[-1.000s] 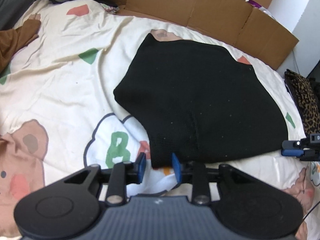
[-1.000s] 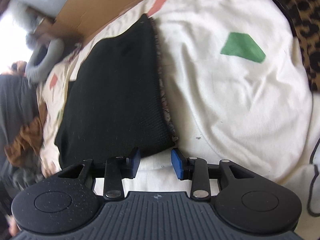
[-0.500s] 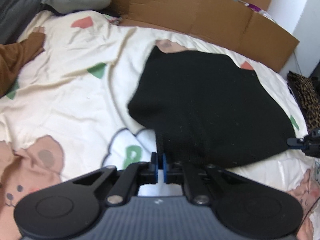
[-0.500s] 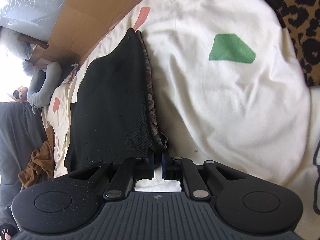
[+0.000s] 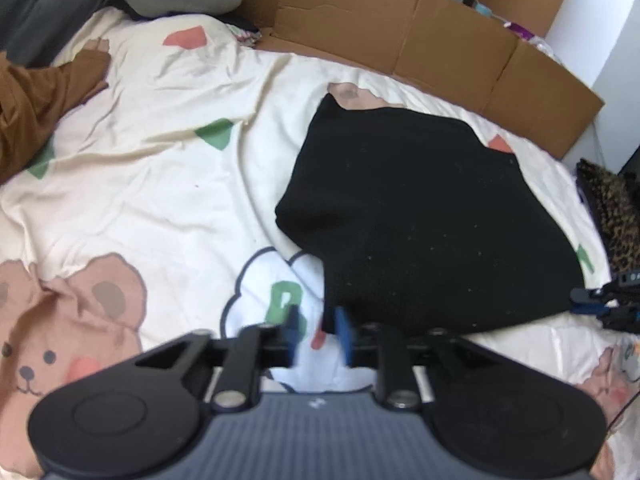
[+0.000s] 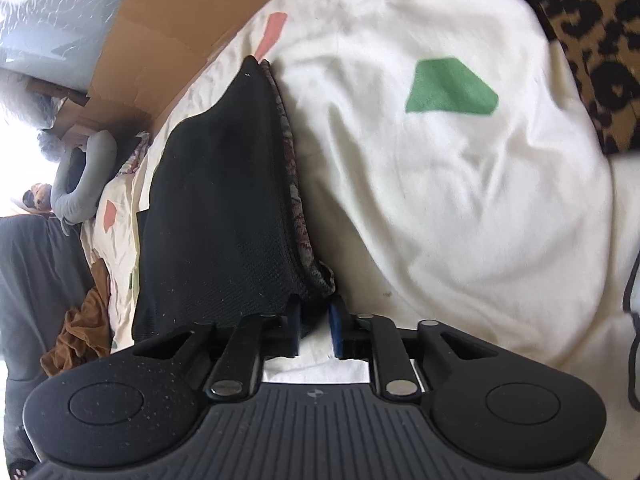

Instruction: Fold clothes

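A black knitted garment (image 5: 420, 216), already folded into a broad flat pad, lies on a cream bedsheet printed with brown bears and green and coral shapes (image 5: 160, 200). In the left wrist view the garment fills the area from the centre out to 3 o'clock. A long strip of brown corrugated cardboard (image 5: 400, 32) stands along the far edge of the bed at 12 to 2 o'clock. A rust-brown garment (image 5: 36, 96) lies at 10 o'clock, well apart from the black one.

The left gripper (image 5: 318, 334), black with blue pads, sits at 6 o'clock, at the black garment's near left corner. Its jaws have just been opening; they stand parted, and the corner lies just beyond the pads, not pinched.

In the right wrist view the right gripper (image 6: 314, 330) is at the garment's near right corner, at 6 o'clock. A patterned lining shows along the garment's edge, running up toward 12 o'clock. A leopard-print fabric (image 6: 592, 40) lies at 1 to 2 o'clock. These jaws have also just been opening; a bit of the corner hangs between the pads, but they look released rather than clenched on it.

The step in hand appears to be letting go of both near corners. The next move likely calls for lifting both grippers clear without dragging the cloth, then deciding whether another fold is needed.
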`<state>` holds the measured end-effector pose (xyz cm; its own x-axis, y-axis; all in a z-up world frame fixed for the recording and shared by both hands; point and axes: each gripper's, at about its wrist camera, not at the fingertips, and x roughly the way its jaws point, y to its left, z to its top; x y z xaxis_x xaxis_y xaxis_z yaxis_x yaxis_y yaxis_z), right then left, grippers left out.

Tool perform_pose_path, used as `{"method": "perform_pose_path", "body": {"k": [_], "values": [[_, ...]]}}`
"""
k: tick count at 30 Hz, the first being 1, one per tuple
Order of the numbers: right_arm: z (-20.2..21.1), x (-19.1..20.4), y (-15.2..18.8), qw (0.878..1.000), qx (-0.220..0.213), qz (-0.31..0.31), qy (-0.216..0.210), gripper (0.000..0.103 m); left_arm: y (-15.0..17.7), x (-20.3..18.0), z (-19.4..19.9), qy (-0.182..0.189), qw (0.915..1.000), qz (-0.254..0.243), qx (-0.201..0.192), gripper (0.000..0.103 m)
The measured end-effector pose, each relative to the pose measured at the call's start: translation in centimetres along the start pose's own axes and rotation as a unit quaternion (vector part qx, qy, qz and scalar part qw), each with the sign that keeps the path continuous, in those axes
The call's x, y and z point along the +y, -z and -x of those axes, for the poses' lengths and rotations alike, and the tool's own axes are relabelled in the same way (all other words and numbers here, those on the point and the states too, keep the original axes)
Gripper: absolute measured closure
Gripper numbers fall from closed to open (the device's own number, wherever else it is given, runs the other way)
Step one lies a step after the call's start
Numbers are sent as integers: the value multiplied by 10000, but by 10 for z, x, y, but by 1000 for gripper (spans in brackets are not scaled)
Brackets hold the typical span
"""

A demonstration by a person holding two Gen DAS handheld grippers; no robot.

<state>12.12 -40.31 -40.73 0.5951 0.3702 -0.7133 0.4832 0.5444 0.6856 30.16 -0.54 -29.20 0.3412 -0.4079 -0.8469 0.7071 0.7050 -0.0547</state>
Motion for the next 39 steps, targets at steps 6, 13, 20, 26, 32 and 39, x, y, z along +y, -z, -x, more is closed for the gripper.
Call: {"method": "perform_pose_path", "body": {"k": [6,13,20,26,32,39], "values": [[-9,-5,6,9995,13,-193,-238,65,3,4,-7,209,9993,291,-41,60],[-17,-16,3,9962,-156,-548,-657,63,8,10,-26,527,9978,367,-157,58],[-20,-23,0,9934,-242,-746,-838,90,9,10,-30,591,9982,132,-24,97],[-6,-13,-2,9946,-301,-485,-867,94,-5,6,-17,544,9982,7,257,98],[4,-1,-2,9957,-366,-407,-753,96,-26,-4,-5,432,9970,-142,633,99],[11,8,-3,9960,-452,-248,-725,97,-41,-23,-1,7,9942,-276,1044,99]]}}
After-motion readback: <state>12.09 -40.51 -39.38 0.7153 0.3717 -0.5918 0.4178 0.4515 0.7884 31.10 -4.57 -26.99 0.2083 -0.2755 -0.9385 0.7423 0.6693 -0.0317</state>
